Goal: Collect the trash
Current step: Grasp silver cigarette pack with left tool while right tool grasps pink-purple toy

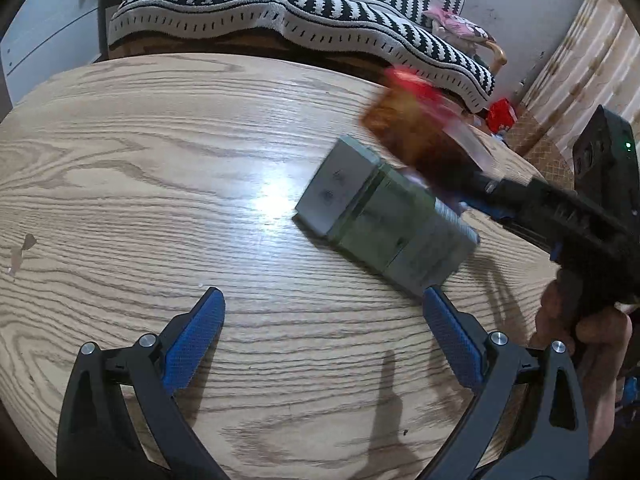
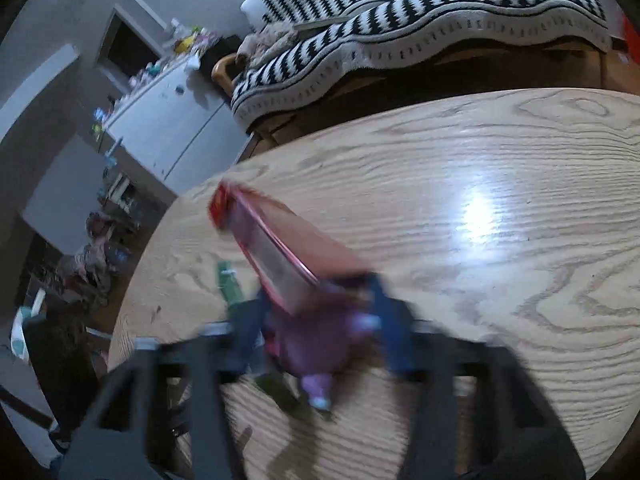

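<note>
A grey-green carton (image 1: 384,216) lies flat on the round wooden table (image 1: 160,168), just beyond my left gripper (image 1: 324,312), which is open and empty with blue pads. My right gripper (image 1: 484,192) comes in from the right, shut on a red and brown snack box (image 1: 416,124) held above the carton's far end. In the blurred right wrist view the red box (image 2: 288,252) sticks out from the right gripper (image 2: 320,304), with a purple wrapper (image 2: 316,344) also between the fingers. A green edge of the carton (image 2: 230,284) shows below left.
A sofa with a black-and-white striped blanket (image 1: 304,12) stands behind the table. A red packet (image 1: 502,114) lies past the table's far right edge. A white fridge (image 2: 168,128) and floor clutter are at the left in the right wrist view.
</note>
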A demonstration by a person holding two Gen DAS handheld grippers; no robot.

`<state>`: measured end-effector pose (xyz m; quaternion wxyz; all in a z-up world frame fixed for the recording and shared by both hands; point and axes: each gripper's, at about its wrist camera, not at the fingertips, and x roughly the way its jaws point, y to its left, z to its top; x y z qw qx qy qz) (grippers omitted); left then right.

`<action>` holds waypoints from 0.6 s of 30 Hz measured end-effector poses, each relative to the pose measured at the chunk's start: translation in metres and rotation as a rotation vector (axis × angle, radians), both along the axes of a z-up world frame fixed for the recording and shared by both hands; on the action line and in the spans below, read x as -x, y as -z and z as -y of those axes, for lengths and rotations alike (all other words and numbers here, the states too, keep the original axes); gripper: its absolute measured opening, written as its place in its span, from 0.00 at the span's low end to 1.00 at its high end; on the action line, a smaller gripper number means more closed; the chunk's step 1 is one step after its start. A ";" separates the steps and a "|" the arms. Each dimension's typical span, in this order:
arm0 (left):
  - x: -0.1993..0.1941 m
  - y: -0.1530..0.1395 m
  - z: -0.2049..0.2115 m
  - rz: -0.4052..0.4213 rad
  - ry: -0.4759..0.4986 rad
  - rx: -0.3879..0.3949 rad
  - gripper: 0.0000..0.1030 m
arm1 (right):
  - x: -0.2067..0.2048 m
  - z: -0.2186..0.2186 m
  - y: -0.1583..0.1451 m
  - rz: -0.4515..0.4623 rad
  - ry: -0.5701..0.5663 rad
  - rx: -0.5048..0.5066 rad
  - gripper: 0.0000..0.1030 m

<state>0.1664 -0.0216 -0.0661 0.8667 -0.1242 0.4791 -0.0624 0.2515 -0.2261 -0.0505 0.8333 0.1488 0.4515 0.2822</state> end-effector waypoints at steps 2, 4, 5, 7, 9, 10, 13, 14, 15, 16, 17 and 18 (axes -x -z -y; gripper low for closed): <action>0.000 0.000 0.004 -0.004 0.001 -0.009 0.93 | 0.007 -0.011 -0.002 0.017 -0.032 0.030 0.24; 0.004 -0.002 0.005 -0.003 0.005 -0.004 0.93 | 0.018 -0.020 -0.009 0.053 -0.069 0.088 0.24; 0.006 -0.004 0.004 -0.001 0.009 -0.002 0.93 | 0.025 -0.022 -0.013 0.059 -0.095 0.095 0.24; 0.013 -0.008 0.002 0.004 0.015 0.004 0.93 | 0.037 -0.022 -0.018 0.060 -0.139 0.089 0.27; 0.021 -0.011 -0.006 0.009 -0.004 0.029 0.93 | 0.049 -0.020 -0.020 0.068 -0.160 0.089 0.49; 0.022 -0.012 -0.009 0.006 -0.013 0.040 0.93 | 0.052 -0.020 -0.020 0.072 -0.164 0.103 0.66; 0.024 -0.016 -0.021 -0.002 -0.055 0.105 0.93 | 0.057 -0.024 -0.015 0.091 -0.153 0.161 0.70; 0.024 -0.016 -0.024 -0.001 -0.065 0.115 0.93 | 0.055 -0.022 -0.012 0.087 -0.123 0.180 0.69; 0.024 -0.017 -0.026 0.001 -0.077 0.120 0.93 | 0.051 -0.018 -0.009 0.070 -0.104 0.165 0.69; 0.024 -0.017 -0.028 0.003 -0.090 0.118 0.93 | 0.048 -0.015 -0.006 0.055 -0.096 0.146 0.69; 0.023 -0.016 -0.028 0.002 -0.093 0.112 0.93 | 0.045 -0.012 -0.003 0.037 -0.077 0.132 0.69; 0.022 -0.016 -0.028 0.000 -0.095 0.100 0.93 | 0.042 -0.007 -0.001 0.027 -0.037 0.127 0.69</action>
